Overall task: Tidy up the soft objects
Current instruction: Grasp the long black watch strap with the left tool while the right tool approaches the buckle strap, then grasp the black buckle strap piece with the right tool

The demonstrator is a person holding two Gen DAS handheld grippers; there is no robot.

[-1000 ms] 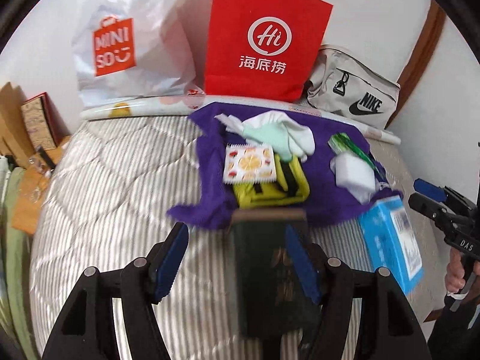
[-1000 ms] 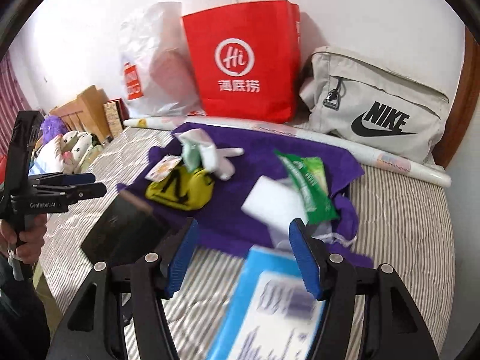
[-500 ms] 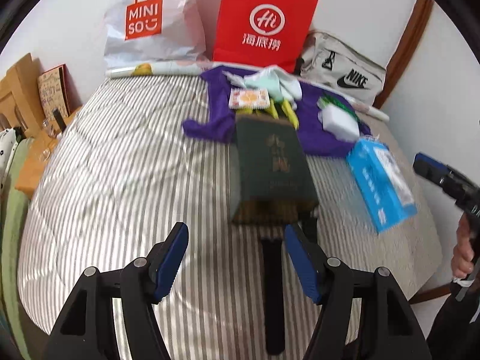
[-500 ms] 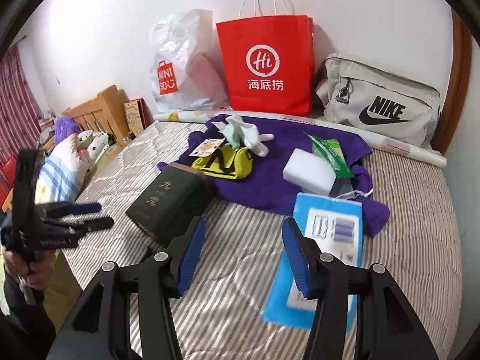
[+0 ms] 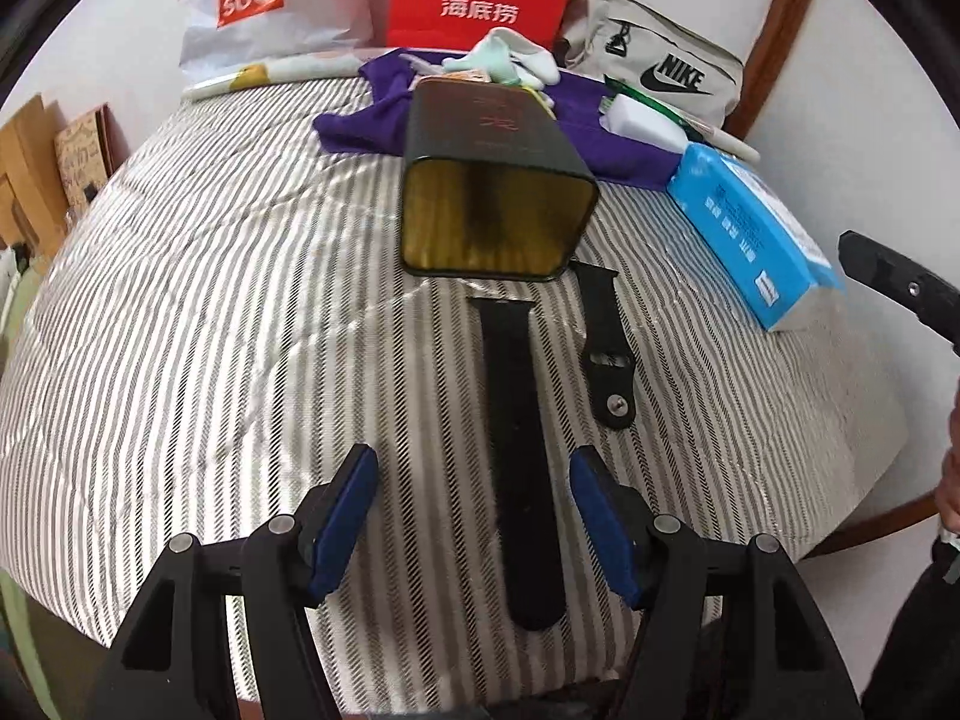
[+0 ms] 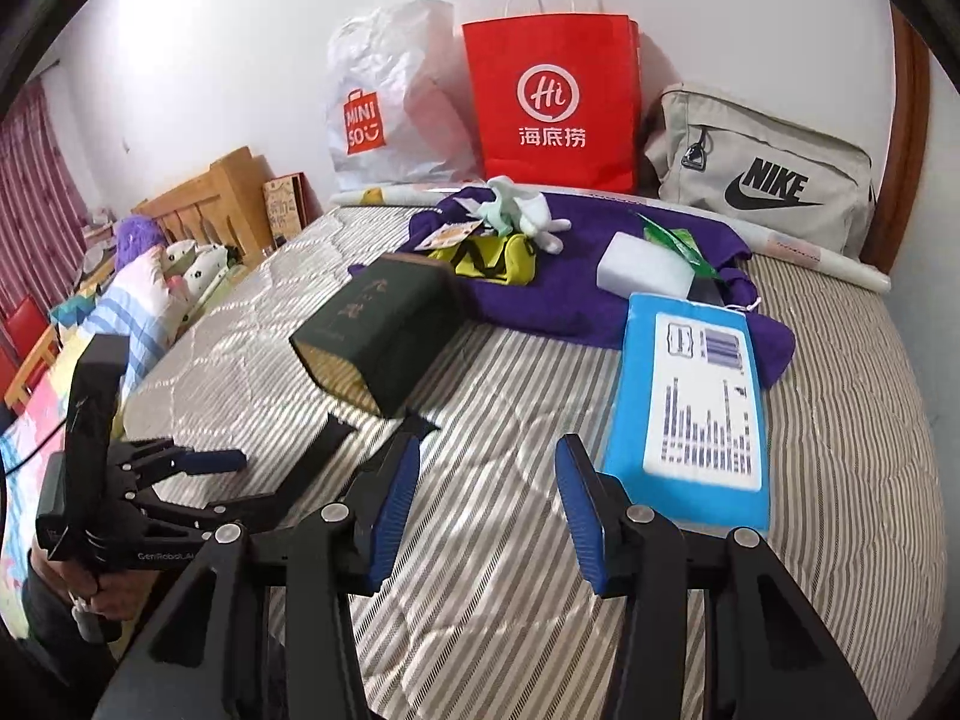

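A dark green tin box [image 5: 492,174] lies on its side on the striped bed, open mouth toward me; it also shows in the right wrist view [image 6: 384,330]. A black watch strap [image 5: 519,450] lies in front of it, running between my left gripper's fingers. My left gripper [image 5: 474,516] is open and empty above the strap's near end. My right gripper [image 6: 486,507] is open and empty over the bed. A purple cloth [image 6: 576,294] behind holds pale green socks [image 6: 516,213], a yellow pouch [image 6: 492,255], a white sponge [image 6: 645,267] and a green packet [image 6: 675,240].
A blue tissue pack [image 6: 696,402] lies at the right. A red paper bag [image 6: 552,102], a white Miniso bag [image 6: 390,102] and a grey Nike bag [image 6: 762,174] stand against the wall. Wooden furniture and bedding [image 6: 150,276] lie left of the bed.
Both grippers have pulled back toward the bed's near edge. The left gripper, which had the tin box between its fingers, now has the box lying free ahead, with the strap exposed.
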